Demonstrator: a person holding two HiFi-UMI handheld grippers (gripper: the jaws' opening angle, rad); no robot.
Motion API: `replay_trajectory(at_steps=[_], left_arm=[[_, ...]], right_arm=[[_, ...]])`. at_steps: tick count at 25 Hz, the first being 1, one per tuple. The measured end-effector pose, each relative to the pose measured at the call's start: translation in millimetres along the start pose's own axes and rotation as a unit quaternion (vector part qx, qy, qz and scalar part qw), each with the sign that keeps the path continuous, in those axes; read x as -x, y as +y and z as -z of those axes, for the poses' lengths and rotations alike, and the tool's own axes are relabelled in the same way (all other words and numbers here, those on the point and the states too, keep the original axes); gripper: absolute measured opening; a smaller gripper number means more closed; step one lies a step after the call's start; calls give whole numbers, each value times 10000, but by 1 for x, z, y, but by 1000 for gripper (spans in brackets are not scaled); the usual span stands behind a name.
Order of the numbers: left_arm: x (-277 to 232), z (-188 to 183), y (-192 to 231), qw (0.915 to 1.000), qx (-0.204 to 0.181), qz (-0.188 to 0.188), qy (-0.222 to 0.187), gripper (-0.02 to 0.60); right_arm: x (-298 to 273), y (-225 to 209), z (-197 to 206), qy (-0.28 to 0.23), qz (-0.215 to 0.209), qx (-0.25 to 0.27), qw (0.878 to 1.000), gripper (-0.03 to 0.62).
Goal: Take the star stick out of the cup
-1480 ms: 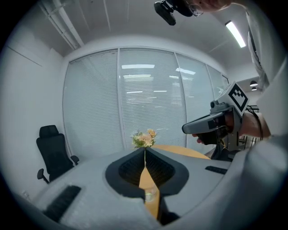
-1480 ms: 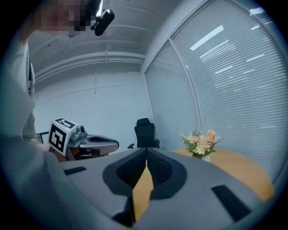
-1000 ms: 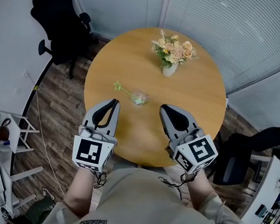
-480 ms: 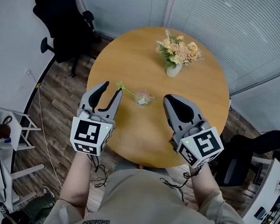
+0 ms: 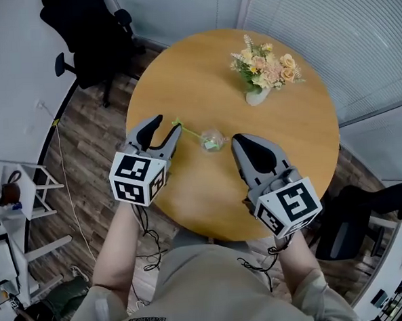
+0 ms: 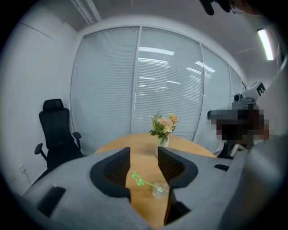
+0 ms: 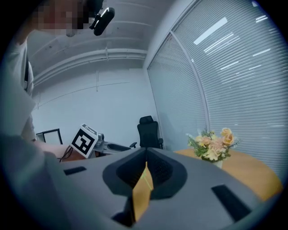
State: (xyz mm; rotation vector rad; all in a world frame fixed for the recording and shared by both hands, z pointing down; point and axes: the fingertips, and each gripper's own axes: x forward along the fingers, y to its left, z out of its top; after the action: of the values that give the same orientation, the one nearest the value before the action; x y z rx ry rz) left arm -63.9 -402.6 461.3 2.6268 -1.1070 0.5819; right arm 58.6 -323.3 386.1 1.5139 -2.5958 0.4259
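Flower vase stands across table — well apart from cup.

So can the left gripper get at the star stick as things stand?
Probably yes. The left gripper has just been opening its jaws, with nothing between them yet. The star stick leans out of the cup toward their gap, with only bare table between.

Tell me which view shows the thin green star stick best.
The left gripper view: the green star stick appears close, unblocked. The head view shows it small, from above; the right gripper view shows almost nothing of it.
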Motion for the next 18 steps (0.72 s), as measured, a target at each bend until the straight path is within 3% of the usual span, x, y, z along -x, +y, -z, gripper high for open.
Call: replay_trajectory(at_steps=[6,15,18], left_arm=[[-27,39,16,9979,519,72,376,187],[-49,74,23,9942,669,107,832,185],[-54,83,20,9925,844,235,853,141]], right_arm=[[-14,-11,26,254,70,-210,9994,32],[-25,-27,55,512,221,-509,9971,32],[-26,-31,63,578,253,-568,9964,32]])
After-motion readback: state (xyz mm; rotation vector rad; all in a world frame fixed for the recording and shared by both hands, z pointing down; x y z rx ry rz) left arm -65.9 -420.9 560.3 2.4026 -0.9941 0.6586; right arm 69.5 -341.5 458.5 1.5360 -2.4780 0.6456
